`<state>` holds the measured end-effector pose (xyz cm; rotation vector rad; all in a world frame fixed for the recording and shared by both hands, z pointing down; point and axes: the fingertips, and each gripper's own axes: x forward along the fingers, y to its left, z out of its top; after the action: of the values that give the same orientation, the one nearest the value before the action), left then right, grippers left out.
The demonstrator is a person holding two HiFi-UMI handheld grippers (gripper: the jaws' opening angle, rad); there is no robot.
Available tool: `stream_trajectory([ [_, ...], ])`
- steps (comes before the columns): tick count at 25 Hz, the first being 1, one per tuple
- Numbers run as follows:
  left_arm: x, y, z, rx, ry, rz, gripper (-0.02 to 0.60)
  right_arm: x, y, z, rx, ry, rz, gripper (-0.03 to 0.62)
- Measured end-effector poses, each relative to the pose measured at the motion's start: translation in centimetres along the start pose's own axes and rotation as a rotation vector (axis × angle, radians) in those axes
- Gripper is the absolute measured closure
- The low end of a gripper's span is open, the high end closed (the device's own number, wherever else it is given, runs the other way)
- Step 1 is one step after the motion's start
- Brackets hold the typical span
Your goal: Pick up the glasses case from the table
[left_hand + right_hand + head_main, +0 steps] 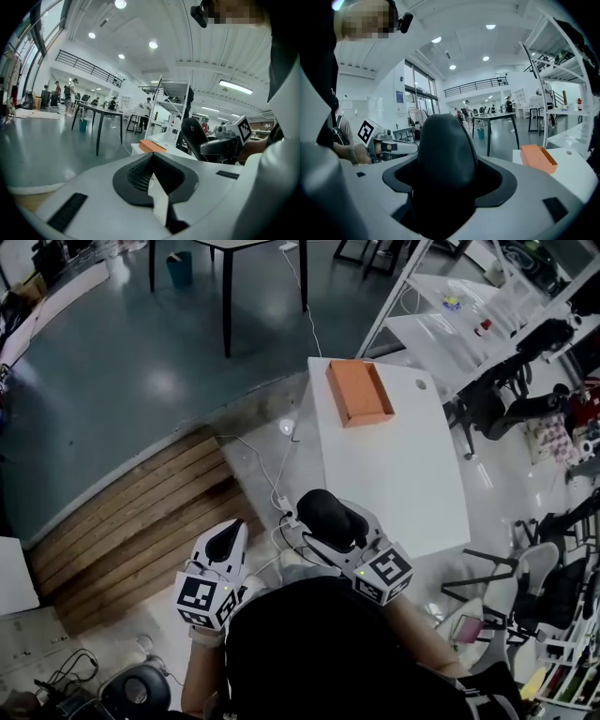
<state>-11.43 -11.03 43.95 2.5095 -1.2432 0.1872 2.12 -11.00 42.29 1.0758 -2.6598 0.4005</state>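
A black, rounded glasses case (330, 512) is held off the table in my right gripper (319, 521), which is shut on it. In the right gripper view the case (443, 154) stands upright between the jaws and fills the middle of the picture. The left gripper view shows that case (193, 133) off to the right. My left gripper (225, 540) hangs beside the right one, over the floor at the table's near end. Its jaws are shut with nothing in them (155, 176).
A white table (394, 465) stretches ahead with an open orange box (359, 392) at its far end. Wooden planks (141, 521) and cables (267, 465) lie on the floor to the left. Chairs (511, 404) and shelving (469, 315) crowd the right side.
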Motion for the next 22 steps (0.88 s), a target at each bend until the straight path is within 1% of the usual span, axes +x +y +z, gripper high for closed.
stream_trajectory([
  [6,-0.1,-0.4,-0.3,0.005,0.006,-0.011,0.563,-0.4,0.8,0.1,-0.023,-0.029,-0.002,0.224],
  [11,-0.1,-0.6,-0.4,0.009,0.013,-0.012,0.563,-0.7,0.6,-0.3,-0.043,-0.013,-0.016,0.224],
  [22,-0.3,-1.0,-0.4,0.012,0.027,0.0,0.563,-1.1,-0.4,-0.4,-0.021,-0.01,-0.033,0.226],
])
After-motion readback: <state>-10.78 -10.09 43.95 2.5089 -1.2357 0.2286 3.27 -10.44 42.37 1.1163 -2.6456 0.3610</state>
